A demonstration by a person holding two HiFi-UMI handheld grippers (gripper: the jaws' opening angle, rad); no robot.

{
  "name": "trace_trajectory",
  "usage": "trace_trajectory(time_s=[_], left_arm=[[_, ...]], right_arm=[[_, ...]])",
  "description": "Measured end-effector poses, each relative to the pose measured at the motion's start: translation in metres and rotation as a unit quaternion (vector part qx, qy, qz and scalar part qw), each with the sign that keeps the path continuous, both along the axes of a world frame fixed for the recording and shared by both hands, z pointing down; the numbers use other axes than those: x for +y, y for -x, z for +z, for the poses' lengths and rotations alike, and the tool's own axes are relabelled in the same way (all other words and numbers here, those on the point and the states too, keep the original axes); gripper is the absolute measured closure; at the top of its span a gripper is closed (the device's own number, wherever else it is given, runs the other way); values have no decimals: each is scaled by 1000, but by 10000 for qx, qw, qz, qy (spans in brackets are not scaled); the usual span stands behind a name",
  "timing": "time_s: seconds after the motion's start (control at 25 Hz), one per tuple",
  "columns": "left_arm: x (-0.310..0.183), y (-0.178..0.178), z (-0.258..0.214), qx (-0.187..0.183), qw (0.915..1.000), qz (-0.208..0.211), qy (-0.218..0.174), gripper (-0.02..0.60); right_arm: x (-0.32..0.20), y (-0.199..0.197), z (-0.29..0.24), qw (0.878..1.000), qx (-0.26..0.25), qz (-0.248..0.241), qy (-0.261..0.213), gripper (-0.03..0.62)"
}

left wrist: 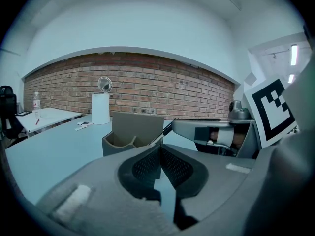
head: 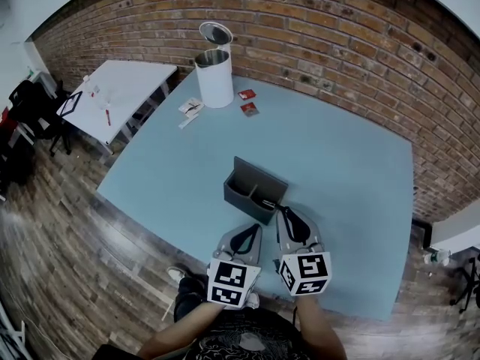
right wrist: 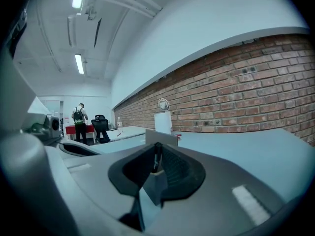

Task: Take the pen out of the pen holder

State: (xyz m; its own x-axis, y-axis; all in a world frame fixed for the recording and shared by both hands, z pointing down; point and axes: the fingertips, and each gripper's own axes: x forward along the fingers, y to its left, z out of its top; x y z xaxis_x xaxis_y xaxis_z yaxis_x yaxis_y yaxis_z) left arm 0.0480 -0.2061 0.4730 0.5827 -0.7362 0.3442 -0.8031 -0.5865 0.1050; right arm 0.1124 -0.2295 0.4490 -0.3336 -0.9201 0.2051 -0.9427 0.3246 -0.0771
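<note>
Office with brick wall (head: 322, 36), desk (head: 124, 88), swivel chair (right wrist: 101, 125)

Black pen (right wrist: 156, 157) slants in grey pen holder (head: 251, 186).

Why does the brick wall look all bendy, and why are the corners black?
Head view: the wide lens bows the red brick wall and the edges of the pale blue table. Left gripper view and right gripper view: same bending, with black rounded corners.
</note>
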Motion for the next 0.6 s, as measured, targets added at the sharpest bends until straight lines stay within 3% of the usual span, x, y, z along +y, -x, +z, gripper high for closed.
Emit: trace_trajectory(time_s=[0.6], left_arm=[[9, 16, -9, -1, 9996, -232, -135, 577]], right_arm=[[26, 9, -38, 9988, -139, -190, -429, 546]])
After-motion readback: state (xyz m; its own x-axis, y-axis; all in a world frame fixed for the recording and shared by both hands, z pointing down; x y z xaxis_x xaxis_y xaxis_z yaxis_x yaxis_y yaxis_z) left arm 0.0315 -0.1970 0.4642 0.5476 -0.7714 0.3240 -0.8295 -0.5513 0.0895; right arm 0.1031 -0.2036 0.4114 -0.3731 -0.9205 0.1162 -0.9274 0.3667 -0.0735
